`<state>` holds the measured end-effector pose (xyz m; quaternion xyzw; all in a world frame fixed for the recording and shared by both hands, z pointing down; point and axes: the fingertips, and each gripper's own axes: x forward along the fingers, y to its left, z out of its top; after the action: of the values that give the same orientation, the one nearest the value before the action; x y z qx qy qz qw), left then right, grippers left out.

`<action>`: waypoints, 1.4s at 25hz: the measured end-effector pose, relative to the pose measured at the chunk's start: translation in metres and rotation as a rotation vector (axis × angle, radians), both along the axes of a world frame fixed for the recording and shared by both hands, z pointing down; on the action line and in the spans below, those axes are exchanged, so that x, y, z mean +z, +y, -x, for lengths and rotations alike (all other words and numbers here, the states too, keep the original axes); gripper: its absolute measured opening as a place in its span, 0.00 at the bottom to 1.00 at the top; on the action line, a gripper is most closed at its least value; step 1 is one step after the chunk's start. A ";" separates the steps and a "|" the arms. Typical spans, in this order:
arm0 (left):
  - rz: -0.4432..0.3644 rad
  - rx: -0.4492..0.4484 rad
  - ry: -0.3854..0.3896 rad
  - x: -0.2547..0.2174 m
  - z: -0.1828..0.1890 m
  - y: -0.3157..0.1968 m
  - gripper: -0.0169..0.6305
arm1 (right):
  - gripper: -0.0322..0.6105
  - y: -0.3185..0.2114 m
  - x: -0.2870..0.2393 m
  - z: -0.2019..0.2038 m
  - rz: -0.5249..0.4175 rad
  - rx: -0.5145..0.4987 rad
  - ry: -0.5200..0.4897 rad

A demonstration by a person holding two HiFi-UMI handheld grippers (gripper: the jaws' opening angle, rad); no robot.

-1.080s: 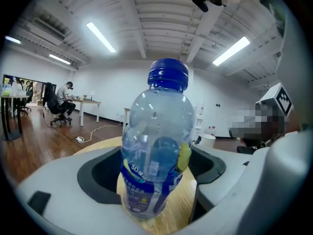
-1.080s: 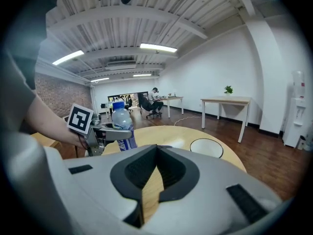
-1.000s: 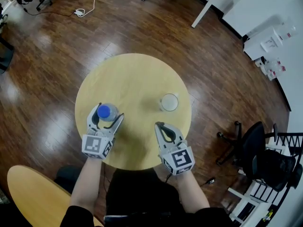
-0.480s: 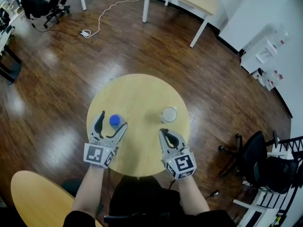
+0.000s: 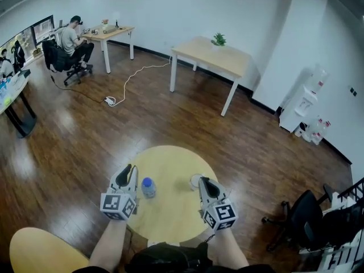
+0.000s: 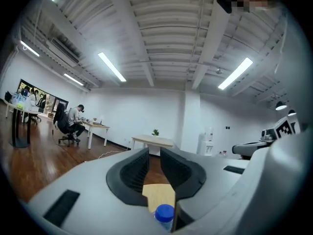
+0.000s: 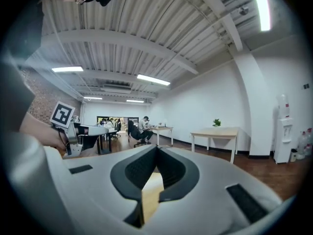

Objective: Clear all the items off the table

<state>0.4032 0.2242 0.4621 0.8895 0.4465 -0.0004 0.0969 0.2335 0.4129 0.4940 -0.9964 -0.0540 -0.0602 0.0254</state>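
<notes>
The left claw (image 6: pixel 154 153) is closing, its two dark ribbed jaws drawn near each other with only a slim gap left between them, and nothing is pinched in that gap; the clear plastic bottle with a blue cap (image 5: pixel 148 187) stands just beside this claw on its right side, apart from the pads, and in the left gripper view only the cap shows, low down by the inner edge of the right jaw; the bottle is upright on the round pale-wood counter (image 5: pixel 170 161), its long axis vertical and its cap pointing straight up; the right claw (image 5: pixel 203 182) is pressed fully together, tips meeting, and holds nothing; it hangs over the right part of the counter, with its tips near the small clear round glass (image 5: pixel 195 180), though whether they touch the glass I cannot tell; the glass sits on the counter apart from the bottle; both claws point away from the person, across the counter.
</notes>
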 end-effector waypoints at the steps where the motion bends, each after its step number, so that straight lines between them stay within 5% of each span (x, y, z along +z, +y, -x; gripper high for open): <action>1: 0.011 -0.003 0.007 -0.007 -0.003 -0.005 0.10 | 0.06 0.001 -0.011 -0.005 0.008 0.004 0.029; 2: 0.021 -0.004 0.014 -0.013 -0.006 -0.010 0.04 | 0.06 0.002 -0.021 -0.010 0.016 0.006 0.055; 11: 0.039 -0.016 0.067 -0.027 -0.006 -0.054 0.03 | 0.05 -0.004 -0.049 -0.017 -0.014 -0.016 0.153; 17: 0.027 -0.054 0.073 -0.023 0.002 -0.064 0.03 | 0.05 -0.008 -0.033 -0.026 -0.115 -0.067 0.143; 35: 0.042 -0.124 0.025 -0.011 -0.006 -0.089 0.03 | 0.05 -0.010 -0.038 -0.043 -0.084 -0.097 0.129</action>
<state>0.4093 0.1352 0.4515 0.9131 0.3917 -0.0270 0.1099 0.2761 0.4030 0.4563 -0.9977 -0.0013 0.0009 0.0676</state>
